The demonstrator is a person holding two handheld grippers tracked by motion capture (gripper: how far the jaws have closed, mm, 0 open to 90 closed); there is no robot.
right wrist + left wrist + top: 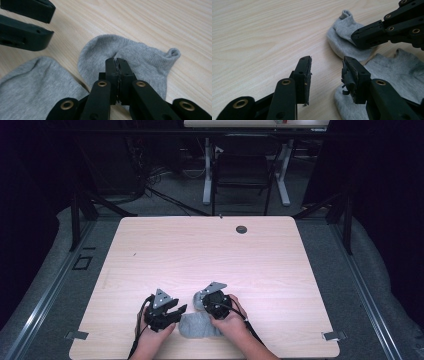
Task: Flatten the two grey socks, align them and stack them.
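Two grey ankle socks lie near the table's front edge. My right gripper [117, 65] is shut on the smaller sock [147, 60], whose fabric puckers at the jaw tips. The second sock [37, 85] lies flat beside it. My left gripper [327, 77] stands open over bare wood, its right jaw above the edge of the second sock [394, 72]. Beyond it, the right gripper's black jaws press on the smaller sock [342, 40]. In the high view the left gripper [181, 311] and right gripper [202, 304] sit close together over the socks [197, 326].
The light wooden table [210, 255] has a round cable hole [241, 229] near its far edge. Metal brackets [334, 336] sit at its front corners. A black chair [242, 175] and a desk's white legs stand on the floor beyond.
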